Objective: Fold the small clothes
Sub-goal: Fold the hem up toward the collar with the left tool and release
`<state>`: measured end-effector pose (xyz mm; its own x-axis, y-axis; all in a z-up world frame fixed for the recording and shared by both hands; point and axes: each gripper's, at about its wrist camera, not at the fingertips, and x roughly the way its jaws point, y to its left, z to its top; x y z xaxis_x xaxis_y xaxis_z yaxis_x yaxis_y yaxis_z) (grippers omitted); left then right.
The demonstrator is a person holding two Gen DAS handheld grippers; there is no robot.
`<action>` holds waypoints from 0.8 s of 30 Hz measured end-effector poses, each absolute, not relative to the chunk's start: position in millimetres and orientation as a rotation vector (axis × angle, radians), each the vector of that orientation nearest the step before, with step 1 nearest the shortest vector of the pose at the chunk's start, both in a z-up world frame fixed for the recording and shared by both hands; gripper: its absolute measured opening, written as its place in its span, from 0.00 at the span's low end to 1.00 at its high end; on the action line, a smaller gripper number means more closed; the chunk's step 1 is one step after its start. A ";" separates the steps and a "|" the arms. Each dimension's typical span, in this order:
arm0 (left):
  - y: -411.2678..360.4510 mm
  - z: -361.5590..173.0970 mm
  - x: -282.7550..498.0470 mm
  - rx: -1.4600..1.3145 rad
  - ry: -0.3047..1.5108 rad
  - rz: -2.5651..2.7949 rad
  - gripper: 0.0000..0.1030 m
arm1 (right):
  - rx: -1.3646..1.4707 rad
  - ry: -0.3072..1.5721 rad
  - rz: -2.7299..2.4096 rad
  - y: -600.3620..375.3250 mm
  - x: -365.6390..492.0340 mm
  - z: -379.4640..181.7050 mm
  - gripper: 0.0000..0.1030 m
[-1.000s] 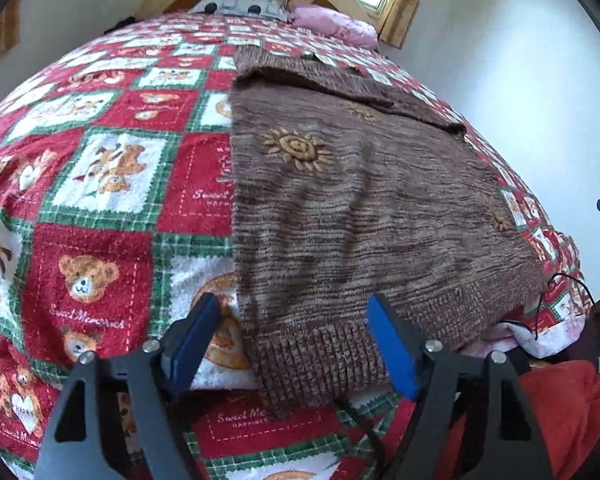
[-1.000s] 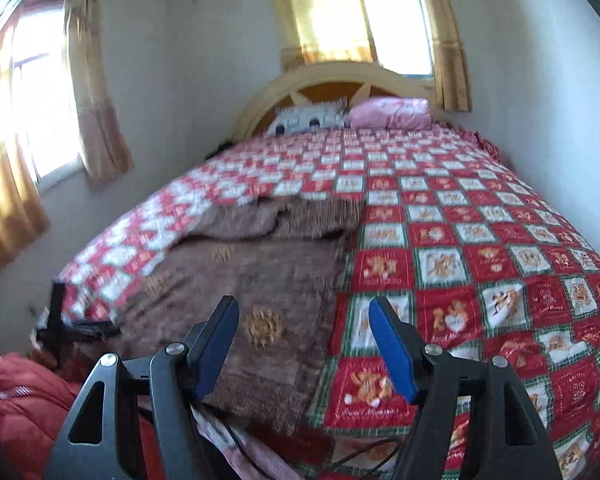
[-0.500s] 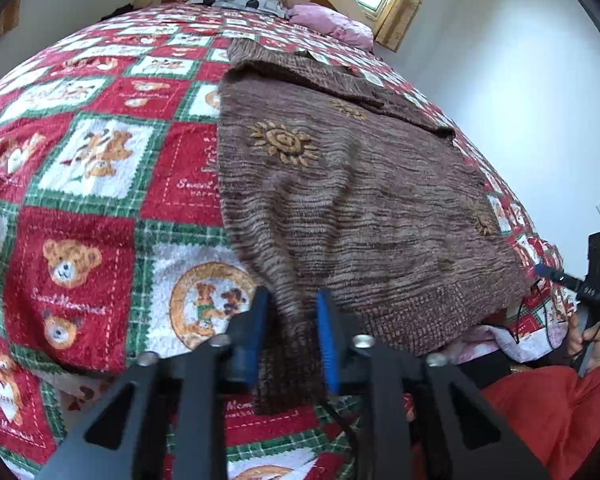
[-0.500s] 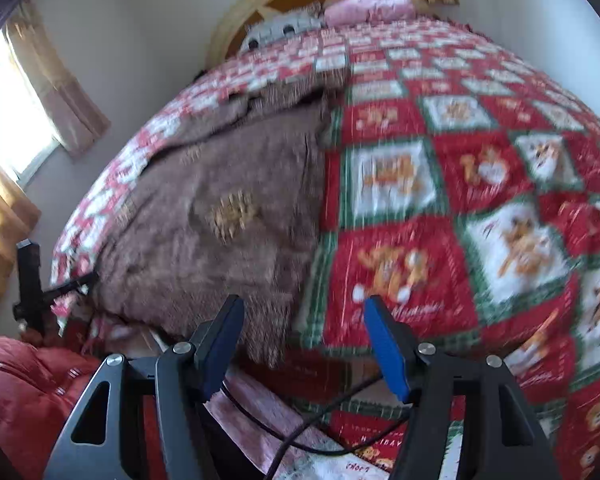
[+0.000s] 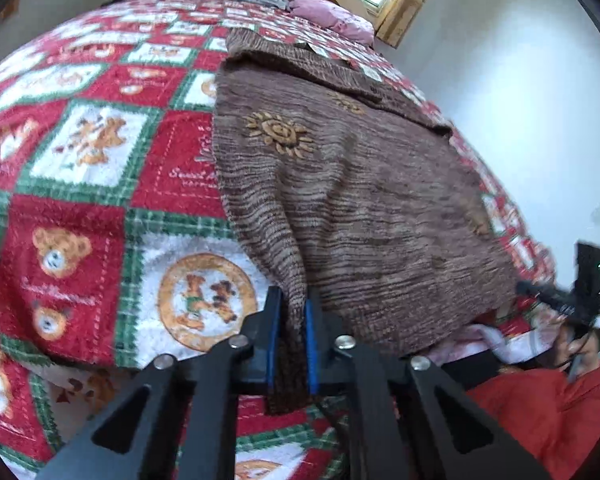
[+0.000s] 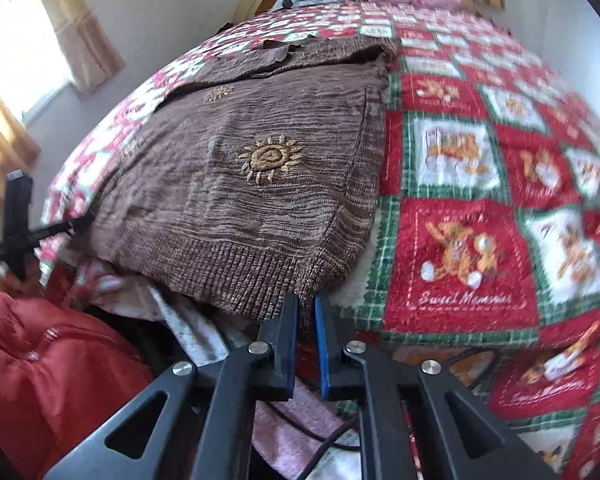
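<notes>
- Sweater (image 5: 360,200): brown knit, flat on the quilt (image 5: 80,184), hem at the bed's near edge.
- Left gripper (image 5: 290,320): at 6 o'clock, closed on a pinched hem fold.
- Right gripper (image 6: 306,312): at 6 o'clock, closed on the hem corner.
- Open quilt: 9 o'clock in the left view, 3 o'clock in the right view.

Left hand-held gripper (image 5: 290,318): tilted downward, black arms drawn together, blue pads (image 5: 310,332) clamped on a pinched ridge of the brown sweater (image 5: 360,200) at its hem.
Right hand-held gripper (image 6: 306,312): tilted downward, jaws closed to a narrow slit, tips at the sweater's hem corner; cloth sits between the pads.
Person: a hand (image 5: 576,350) at the left view's right edge holds the right hand-held gripper.
</notes>
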<state>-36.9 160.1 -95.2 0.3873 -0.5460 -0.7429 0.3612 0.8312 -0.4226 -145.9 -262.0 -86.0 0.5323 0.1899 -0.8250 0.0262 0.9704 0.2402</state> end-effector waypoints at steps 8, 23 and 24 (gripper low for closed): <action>152.3 -45.3 -12.3 -0.278 0.971 -0.655 0.08 | 0.498 0.876 0.266 -278.9 -119.5 -40.7 0.07; 109.8 -37.5 159.5 -0.207 1.053 -0.521 0.12 | 0.732 0.840 0.027 -363.8 47.0 -78.6 0.07; 118.0 -34.5 162.6 -0.220 1.048 -0.534 0.18 | 0.745 0.837 0.015 -367.0 49.7 -83.4 0.07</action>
<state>162.6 118.0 -34.5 0.3865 -0.5174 -0.7635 0.3135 0.8522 -0.4189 49.7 -367.0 -83.4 0.6845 0.2930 -0.6676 0.2682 0.7503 0.6042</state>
